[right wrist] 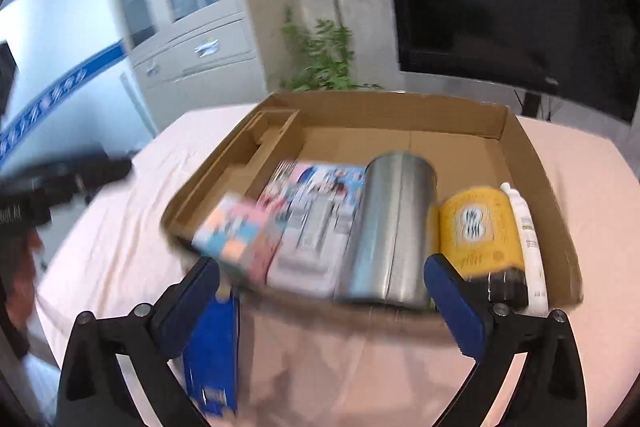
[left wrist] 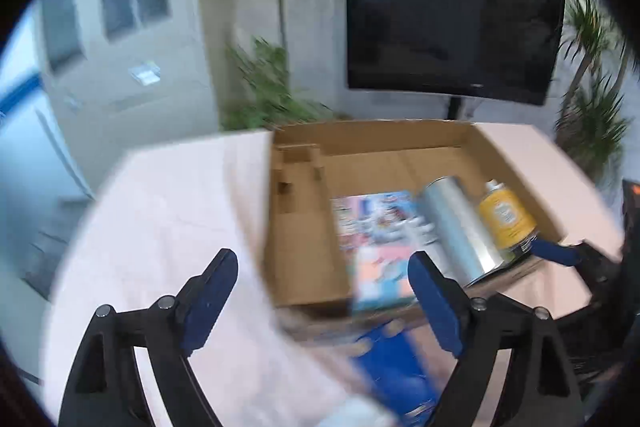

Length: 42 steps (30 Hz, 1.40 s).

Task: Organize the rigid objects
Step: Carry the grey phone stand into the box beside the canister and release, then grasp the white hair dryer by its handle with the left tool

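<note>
Left gripper (left wrist: 322, 301): fingers spread wide, nothing between them. Right gripper (right wrist: 324, 301): also wide open, empty.

Cardboard box (right wrist: 532, 163) sits just ahead of both sets of fingertips. Inside, lying flat: printed packet (right wrist: 316, 211), steel tumbler (right wrist: 392, 227) on its side, yellow can (right wrist: 480, 231), slim white bottle (right wrist: 528, 239) against the far-right wall. A pink-and-blue carton (right wrist: 236, 239) perches on the box's near rim, just beyond the right gripper's left fingertip; a blue carton (right wrist: 212, 355) lies outside the box, beside that same finger.

Risks, as judged: the perched carton looks ready to tip off the rim if nudged. The tumbler and can are round and could roll if bumped. Both views are motion-blurred, so a hurried grasp may miss.

Surface: table under a pale pink cloth (left wrist: 160, 211), slightly rumpled. Room: dark monitor (left wrist: 448, 11), leafy plants (left wrist: 272, 27), grey cabinets (right wrist: 192, 27).
</note>
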Motion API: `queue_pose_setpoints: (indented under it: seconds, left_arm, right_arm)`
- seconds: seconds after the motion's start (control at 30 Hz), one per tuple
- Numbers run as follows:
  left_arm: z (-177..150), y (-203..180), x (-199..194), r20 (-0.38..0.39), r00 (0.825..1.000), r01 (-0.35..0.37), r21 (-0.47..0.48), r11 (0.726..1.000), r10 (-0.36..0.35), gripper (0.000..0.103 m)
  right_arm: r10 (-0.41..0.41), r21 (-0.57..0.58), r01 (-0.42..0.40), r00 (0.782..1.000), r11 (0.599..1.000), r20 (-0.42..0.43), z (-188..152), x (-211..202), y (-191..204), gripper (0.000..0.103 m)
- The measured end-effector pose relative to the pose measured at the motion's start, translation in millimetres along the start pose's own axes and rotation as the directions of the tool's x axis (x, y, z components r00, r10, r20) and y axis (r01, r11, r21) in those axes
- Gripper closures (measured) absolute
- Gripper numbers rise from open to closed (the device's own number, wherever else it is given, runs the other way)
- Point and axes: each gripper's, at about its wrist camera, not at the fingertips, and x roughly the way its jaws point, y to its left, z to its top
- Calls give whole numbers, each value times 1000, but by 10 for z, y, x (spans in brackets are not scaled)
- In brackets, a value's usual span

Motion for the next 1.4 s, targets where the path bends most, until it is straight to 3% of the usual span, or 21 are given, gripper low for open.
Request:
queue_pose_setpoints:
  seconds: [0.07,0.17,0.27,0.4,0.47,0.57,0.63,0.67,0.73,0.77,0.83,0.87,0.93,0.97,1.0,1.1,1.13,1.17,1.23,1.4]
  left_arm:
    - [-296,18,-27,-63,997,-37,7,999,38,16]
    - [-772,97,-80,-129,990,-62,-87,994,51,16]
    - [-1128,165,-232,-122,989,-109,-190,976,87,16]
    - [-1359,136,-303,-136,983,-156,-246,956,126,16]
    - [-1451,138,-274,-172,981,-131,-276,952,85,16]
    - [-1595,154,-141,-213,971,21,-386,922,-111,16]
    - [-1661,114,-19,-238,936,127,-457,881,-258,18]
    - [-1683,74,46,-231,907,205,-486,849,-352,18]
    - [-1722,9,142,-234,867,269,-524,808,-440,25]
    - [-1743,-28,187,-248,853,275,-532,801,-458,29]
    - [-1779,-70,223,-262,838,285,-538,794,-478,45]
    - [-1801,-79,228,-264,832,287,-547,786,-488,47]
    - [-1848,-65,185,-279,848,251,-537,805,-451,47]
    - [-1883,-59,168,-282,852,244,-533,810,-442,48]
    - [-1913,-28,145,-284,852,240,-535,810,-439,53]
    - [-2033,104,166,-289,830,239,-586,774,-476,71]
    - [-2097,114,200,-299,816,237,-608,758,-496,74]
    - [-2123,130,185,-283,821,242,-613,752,-496,74]
    - [-2123,84,157,-298,826,234,-591,772,-479,74]
    - [-2107,45,152,-300,827,236,-582,778,-475,74]
  right_arm:
    - [98,-20,-100,993,995,-71,-296,38,82,0]
    - [172,4,-174,971,985,-163,-687,170,180,1]
    - [207,-1,-213,949,977,-237,-896,346,355,21]
    - [181,-13,-192,944,981,-275,-930,525,543,33]
    - [169,-18,-181,948,983,-269,-941,473,597,40]
    - [168,-118,-193,967,974,-191,-1074,99,688,40]
    - [194,-179,-229,962,957,-190,-1261,-112,708,40]
    - [211,-192,-250,957,949,-201,-1341,-158,708,40]
    - [251,-213,-303,938,929,-241,-1525,-261,710,44]
    - [271,-215,-331,925,919,-265,-1602,-293,752,48]
    - [298,-213,-367,907,905,-297,-1666,-299,810,72]
    - [325,-198,-398,890,896,-320,-1694,-284,866,75]
    - [369,-170,-442,865,881,-339,-1713,-265,953,76]
    - [419,-143,-492,835,859,-357,-1726,-258,1006,76]
    - [441,-134,-512,823,848,-359,-1730,-265,1037,77]
    - [415,-156,-490,838,858,-355,-1733,-251,1123,76]
    - [414,-146,-489,836,860,-359,-1737,-232,1131,74]
    - [407,-126,-479,836,869,-369,-1739,-201,1145,73]
    - [379,-142,-455,848,879,-371,-1751,-192,1202,70]
    - [325,-124,-396,866,910,-379,-1817,-175,1287,71]
